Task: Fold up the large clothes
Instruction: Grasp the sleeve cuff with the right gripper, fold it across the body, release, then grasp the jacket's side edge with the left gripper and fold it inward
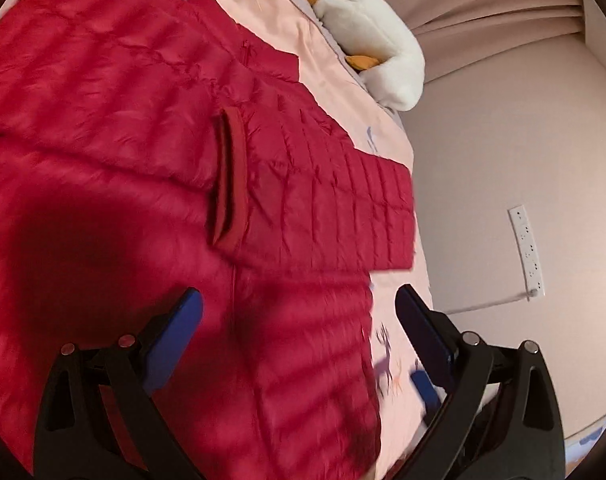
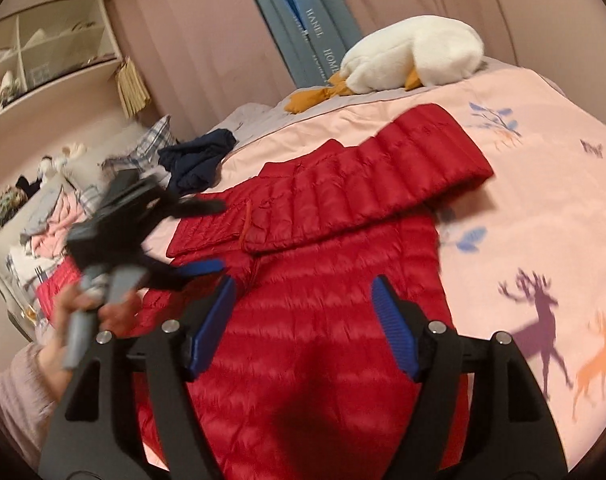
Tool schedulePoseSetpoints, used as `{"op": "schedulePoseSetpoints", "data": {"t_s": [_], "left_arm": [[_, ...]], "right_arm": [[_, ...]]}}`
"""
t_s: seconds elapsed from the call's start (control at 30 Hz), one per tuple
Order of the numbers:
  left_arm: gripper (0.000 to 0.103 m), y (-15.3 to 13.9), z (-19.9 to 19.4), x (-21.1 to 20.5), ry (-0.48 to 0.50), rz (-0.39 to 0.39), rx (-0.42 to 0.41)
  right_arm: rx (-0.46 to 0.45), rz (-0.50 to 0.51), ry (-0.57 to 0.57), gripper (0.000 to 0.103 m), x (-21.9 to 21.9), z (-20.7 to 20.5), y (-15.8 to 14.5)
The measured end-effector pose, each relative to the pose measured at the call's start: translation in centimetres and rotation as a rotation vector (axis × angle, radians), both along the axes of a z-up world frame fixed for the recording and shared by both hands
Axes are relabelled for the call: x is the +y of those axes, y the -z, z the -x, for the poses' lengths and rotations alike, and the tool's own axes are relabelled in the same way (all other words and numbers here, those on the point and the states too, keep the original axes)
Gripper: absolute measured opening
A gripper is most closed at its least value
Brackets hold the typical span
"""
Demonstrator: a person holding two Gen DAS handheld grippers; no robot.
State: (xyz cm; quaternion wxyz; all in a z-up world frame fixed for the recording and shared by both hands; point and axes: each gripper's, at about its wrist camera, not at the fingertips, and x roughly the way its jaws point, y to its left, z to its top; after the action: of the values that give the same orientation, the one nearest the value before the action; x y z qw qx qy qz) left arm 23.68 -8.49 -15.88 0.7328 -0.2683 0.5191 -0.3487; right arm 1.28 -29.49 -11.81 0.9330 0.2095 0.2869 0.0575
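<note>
- Left wrist view: the left claw point(image 1: 299, 320) stands wide and holds nothing. The red jacket point(image 1: 143, 160) lies flat on the bed point(image 1: 331, 40), spread ahead of the claw and off to its left. The jacket's near edge runs up between the two fingers, so one finger is over red cloth and the other over bare pink cover. A folded-in sleeve point(image 1: 327, 200) lies crosswise just ahead of the claw, its long axis running across the view, cuff end toward the right. A white plush toy point(image 1: 375, 40) sits well beyond, at the bed's far edge.
- Right wrist view: the right claw point(image 2: 303, 320) is also wide and empty, no cloth between its fingers. The jacket body lies directly below and ahead of it, long axis running away from the claw. A sleeve point(image 2: 383, 184) lies folded across the body farther on, slanting up to the right. The left claw point(image 2: 191, 268) shows blurred at the left, held by a hand point(image 2: 87, 312) over the jacket's left edge.
- My reading: the next fold likely starts from the near hem, which lies closest to both claws; each seems about equally near its own side.
</note>
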Motion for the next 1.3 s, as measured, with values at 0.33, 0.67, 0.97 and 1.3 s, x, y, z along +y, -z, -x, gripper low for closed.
{"op": "schedulePoseSetpoints", "data": {"t_s": [0.33, 0.67, 0.97, 1.3], "left_arm": [[0.088, 0.7, -2.8, -2.9, -0.052, -0.087, -0.056], [0.016, 0.4, -3.0, -1.8, -0.119, -0.243, -0.072], [0.012, -10.7, -3.1, -1.3, -0.159, -0.256, -0.332], [0.011, -13.3, -3.5, 5.9, -0.312, -0.307, -0.381]], "right_arm": [[-0.002, -0.070, 0.026, 0.072, -1.3, 2.3, 1.6], [-0.014, -0.092, 0.060, 0.072, -3.0, 3.1, 1.7], [-0.032, -0.109, 0.094, 0.072, -4.3, 3.8, 1.2], [-0.026, -0.112, 0.096, 0.072, -4.5, 3.9, 1.3]]}}
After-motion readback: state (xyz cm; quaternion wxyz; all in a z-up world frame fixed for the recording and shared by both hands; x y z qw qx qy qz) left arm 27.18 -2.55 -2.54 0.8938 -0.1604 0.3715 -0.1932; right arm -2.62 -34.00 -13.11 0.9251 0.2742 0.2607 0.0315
